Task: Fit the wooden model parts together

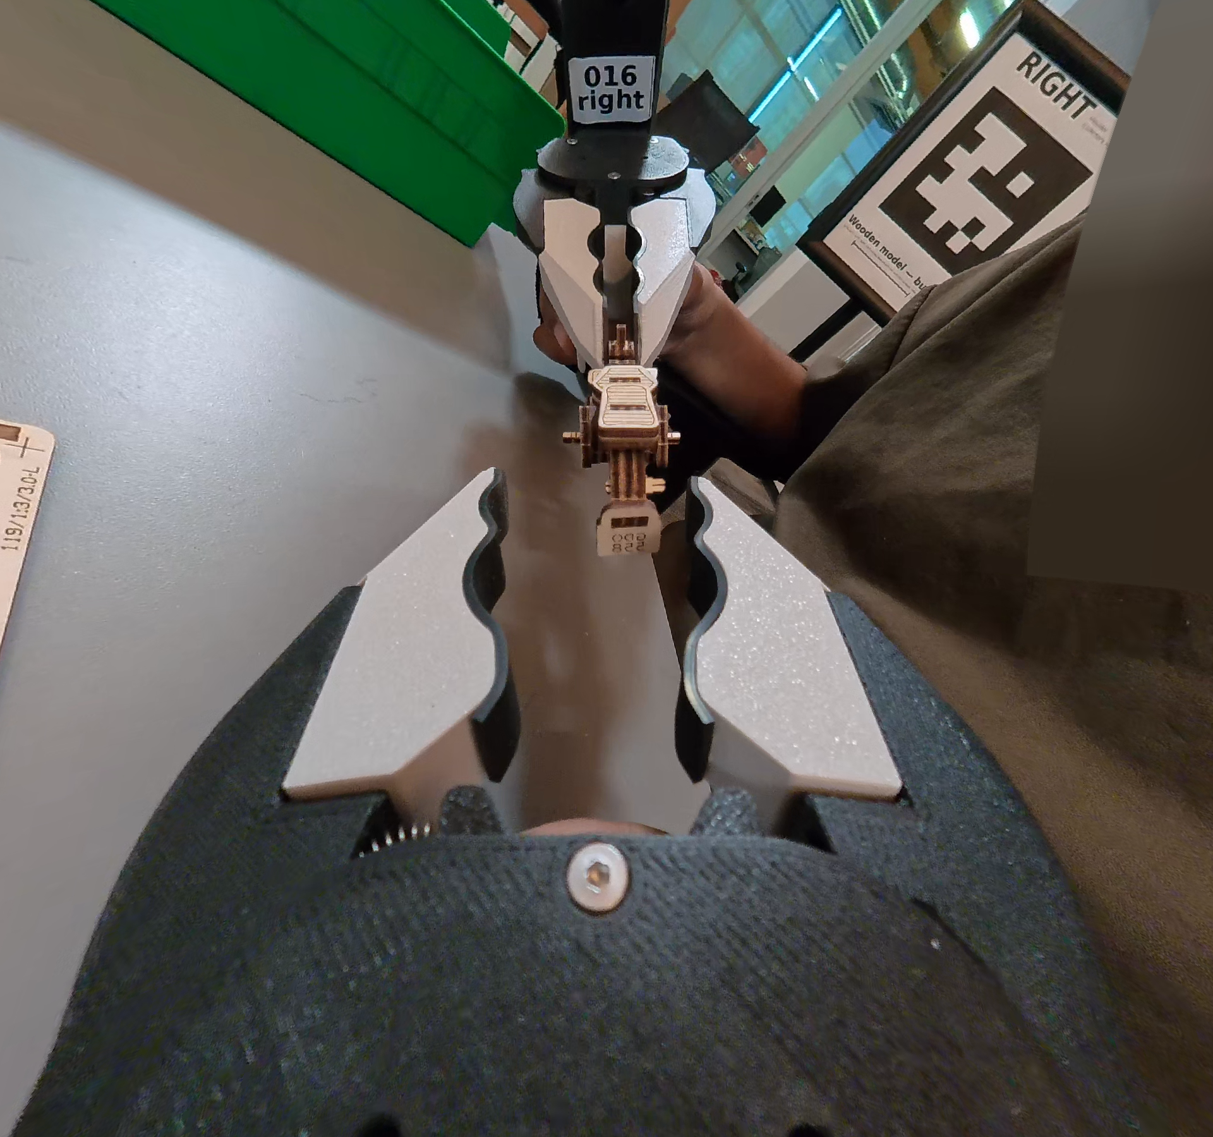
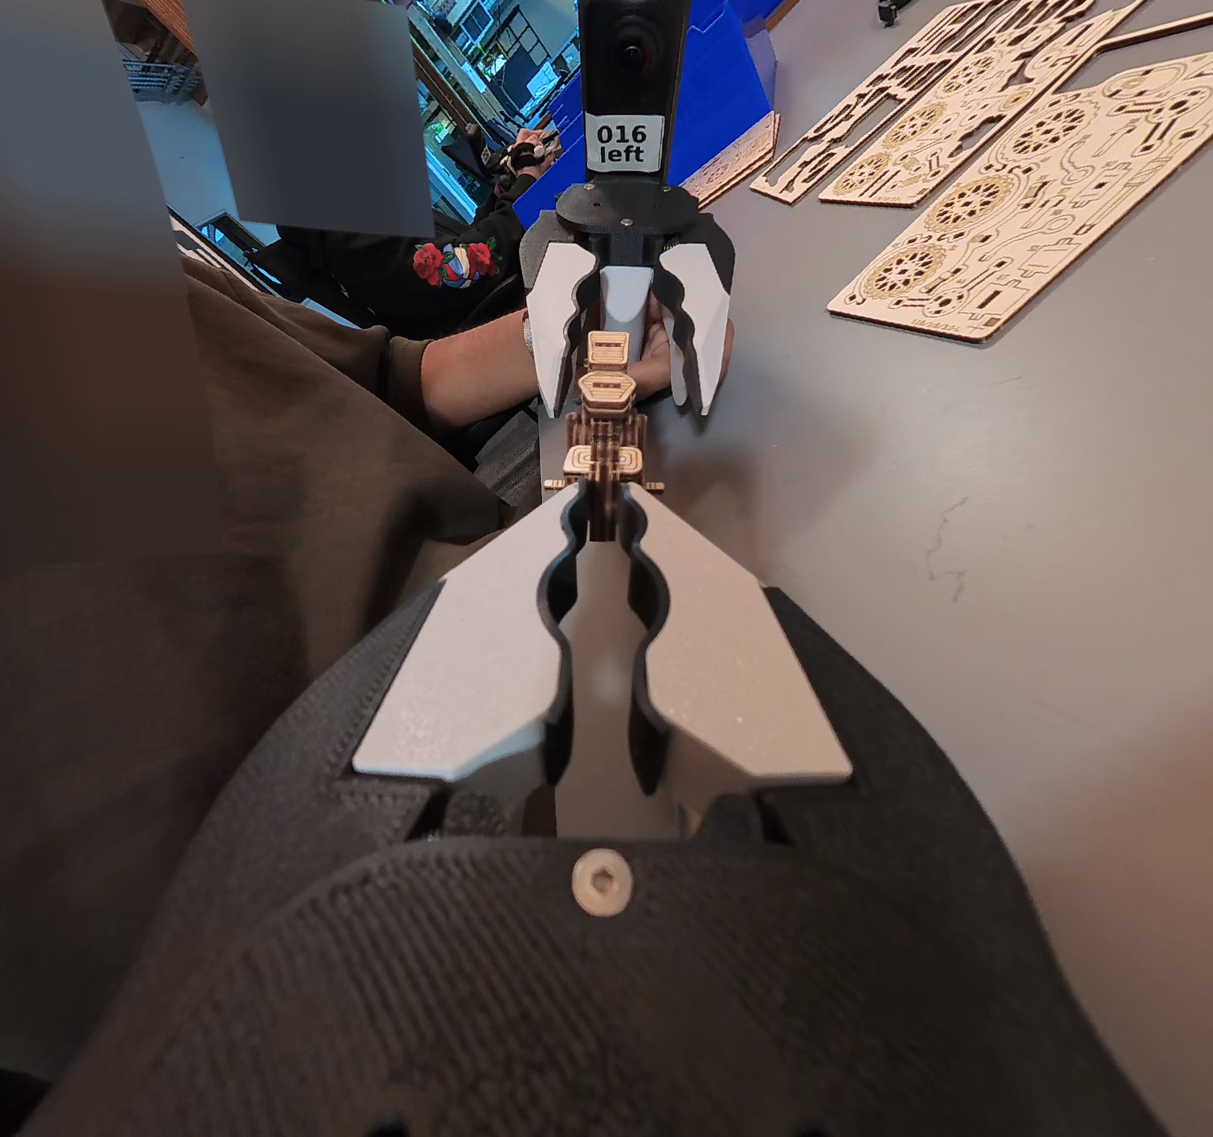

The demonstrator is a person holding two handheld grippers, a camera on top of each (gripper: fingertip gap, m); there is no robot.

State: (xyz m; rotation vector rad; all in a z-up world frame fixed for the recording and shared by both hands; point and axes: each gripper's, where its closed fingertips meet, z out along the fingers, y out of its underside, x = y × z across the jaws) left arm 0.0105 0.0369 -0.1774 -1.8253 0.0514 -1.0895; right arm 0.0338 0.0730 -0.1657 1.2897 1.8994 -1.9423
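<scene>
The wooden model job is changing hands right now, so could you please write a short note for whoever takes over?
Right hand-held gripper: shut on the wooden model, held in the air above the table.
Left hand-held gripper: open, empty, facing the model's free end; no contact visible.
Part sheets lie on the table, many pieces already punched out.
Done: model partly assembled.
Left: which parts remain cannot be told; probably take the free end with the left and keep fitting.

Workshop: grey worktable (image 2: 984,514), laser-cut wooden sheets (image 2: 971,239).
</scene>
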